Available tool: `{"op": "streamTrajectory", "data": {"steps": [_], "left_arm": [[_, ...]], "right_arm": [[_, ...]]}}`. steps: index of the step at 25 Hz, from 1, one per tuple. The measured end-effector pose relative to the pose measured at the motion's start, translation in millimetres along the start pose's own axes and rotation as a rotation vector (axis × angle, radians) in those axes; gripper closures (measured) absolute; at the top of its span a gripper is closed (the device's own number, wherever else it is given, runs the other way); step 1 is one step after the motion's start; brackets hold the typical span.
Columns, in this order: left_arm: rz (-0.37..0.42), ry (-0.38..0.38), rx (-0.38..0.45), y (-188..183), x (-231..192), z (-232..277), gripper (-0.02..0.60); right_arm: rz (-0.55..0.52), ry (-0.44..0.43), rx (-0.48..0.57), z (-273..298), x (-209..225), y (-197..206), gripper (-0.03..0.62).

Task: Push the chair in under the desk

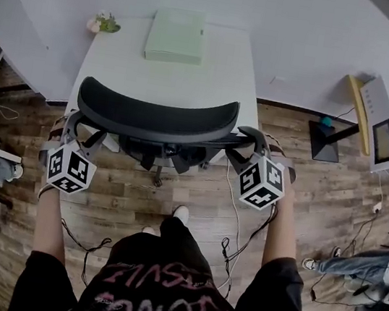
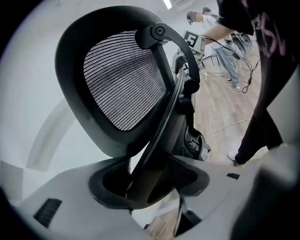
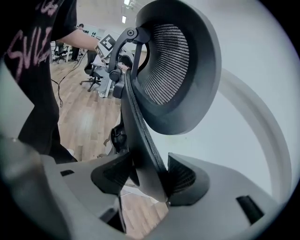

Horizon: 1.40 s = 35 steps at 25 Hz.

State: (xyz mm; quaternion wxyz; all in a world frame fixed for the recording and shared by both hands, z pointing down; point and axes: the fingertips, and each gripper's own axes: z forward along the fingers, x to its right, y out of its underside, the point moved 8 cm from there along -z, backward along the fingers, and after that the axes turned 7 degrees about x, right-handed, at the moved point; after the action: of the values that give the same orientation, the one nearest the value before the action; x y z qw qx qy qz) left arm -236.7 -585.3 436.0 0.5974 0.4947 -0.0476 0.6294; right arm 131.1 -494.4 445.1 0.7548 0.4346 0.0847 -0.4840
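The chair point(image 1: 155, 119) stood before the desk point(image 1: 113, 65), its back at the front edge. A box point(image 1: 175, 36) lay rear centre on the desk, a plant point(image 1: 102, 24) rear left. The left gripper point(image 1: 75, 125) and right gripper point(image 1: 250, 144) flanked the chair back.

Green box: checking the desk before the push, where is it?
Head view: the green box lies at the desk's far edge, centre, right of the small plant, beyond the chair backrest.
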Motion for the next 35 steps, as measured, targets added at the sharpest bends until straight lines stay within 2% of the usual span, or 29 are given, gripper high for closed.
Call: {"op": "streamTrajectory", "data": {"steps": [7,10,17,21,29,35], "left_arm": [[-0.054,-0.019,0.03,-6.9,0.9,-14.7,0.327],[-0.07,-0.029,0.047,-8.4,4.9,-24.9,0.327],[-0.237,-0.095,0.146,-5.1,14.7,-56.7,0.327],[-0.321,-0.142,0.205,-6.6,19.7,-73.7,0.33],[-0.438,-0.217,0.328,-19.6,34.0,-110.3,0.417],[-0.52,-0.267,0.389,-25.6,38.9,-130.8,0.485]], "right_arm": [[0.048,0.115,0.042,-17.1,-4.4,-4.8,0.361],[0.114,0.157,0.097,-30.1,-9.3,-8.2,0.362],[0.34,0.265,0.254,-66.4,-33.5,-21.6,0.387],[0.418,0.34,0.31,-83.1,-47.5,-30.6,0.396],[0.538,0.498,0.414,-119.1,-76.6,-52.5,0.504],[0.613,0.573,0.439,-138.6,-93.1,-50.4,0.548]]}}
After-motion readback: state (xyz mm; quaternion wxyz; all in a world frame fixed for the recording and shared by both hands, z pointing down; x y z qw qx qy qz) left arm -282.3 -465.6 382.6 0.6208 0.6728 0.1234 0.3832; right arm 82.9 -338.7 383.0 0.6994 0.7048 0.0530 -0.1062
